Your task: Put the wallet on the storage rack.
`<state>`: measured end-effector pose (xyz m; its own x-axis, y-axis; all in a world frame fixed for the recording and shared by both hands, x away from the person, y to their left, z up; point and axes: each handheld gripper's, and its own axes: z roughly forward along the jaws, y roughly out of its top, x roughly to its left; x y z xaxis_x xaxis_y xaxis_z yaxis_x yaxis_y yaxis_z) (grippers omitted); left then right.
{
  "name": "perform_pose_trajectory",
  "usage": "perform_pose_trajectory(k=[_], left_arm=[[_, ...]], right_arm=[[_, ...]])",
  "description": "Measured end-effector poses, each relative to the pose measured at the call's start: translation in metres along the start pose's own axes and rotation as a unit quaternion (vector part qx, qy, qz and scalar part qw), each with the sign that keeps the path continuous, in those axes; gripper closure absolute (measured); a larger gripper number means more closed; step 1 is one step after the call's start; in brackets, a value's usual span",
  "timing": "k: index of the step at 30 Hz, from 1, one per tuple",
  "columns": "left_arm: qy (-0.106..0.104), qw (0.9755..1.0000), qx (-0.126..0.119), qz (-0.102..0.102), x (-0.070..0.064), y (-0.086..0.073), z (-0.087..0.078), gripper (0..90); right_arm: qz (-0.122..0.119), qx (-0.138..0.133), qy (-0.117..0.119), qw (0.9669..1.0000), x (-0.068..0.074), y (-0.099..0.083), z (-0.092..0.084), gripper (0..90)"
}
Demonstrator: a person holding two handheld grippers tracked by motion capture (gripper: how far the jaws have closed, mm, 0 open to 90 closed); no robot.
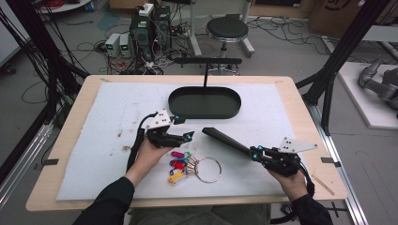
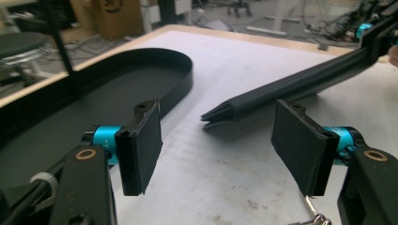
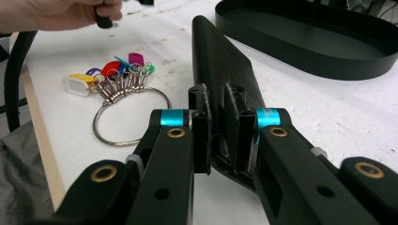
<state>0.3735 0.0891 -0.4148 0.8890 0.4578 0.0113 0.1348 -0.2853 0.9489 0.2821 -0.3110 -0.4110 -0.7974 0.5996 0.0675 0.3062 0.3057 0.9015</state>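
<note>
A long black textured bar lies slanted over the white mat, its pointed end toward the tray. My right gripper is shut on its near end; in the right gripper view the pads clamp the bar. My left gripper stands open above the mat, left of the bar's tip. In the left gripper view the bar's tip lies ahead of the open left gripper, with nothing between the jaws. A metal key ring with coloured tags lies near the front edge, between the hands.
A black oval tray sits at the back centre of the white mat, with a T-shaped black stand rising behind it. Beyond the table are a stool and cabled electronics. Black frame posts stand right.
</note>
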Motion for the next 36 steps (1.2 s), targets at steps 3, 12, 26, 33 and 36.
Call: perform_pose_trajectory(k=[3,12,26,33,36], left_arm=[[-0.010,0.9999,0.005,0.012,-0.003,-0.002,0.010,37.2],[-0.025,0.9986,0.026,0.039,-0.003,0.001,0.041,40.6],[-0.022,0.9944,0.020,0.101,-0.005,0.004,0.050,67.8],[-0.011,0.9947,0.013,0.102,-0.009,0.010,0.043,73.6],[-0.004,0.9956,0.011,0.093,-0.009,0.015,0.031,73.7]], right_arm=[[0.005,-0.003,0.001,1.0000,-0.002,0.000,-0.001,82.9],[0.009,-0.007,0.004,0.9999,-0.005,0.000,-0.001,82.7],[0.025,-0.016,-0.001,0.9996,-0.011,-0.001,-0.004,82.2],[0.043,-0.025,-0.006,0.9988,-0.018,0.001,-0.007,82.1],[0.046,-0.025,-0.003,0.9986,-0.018,0.005,-0.003,82.0]])
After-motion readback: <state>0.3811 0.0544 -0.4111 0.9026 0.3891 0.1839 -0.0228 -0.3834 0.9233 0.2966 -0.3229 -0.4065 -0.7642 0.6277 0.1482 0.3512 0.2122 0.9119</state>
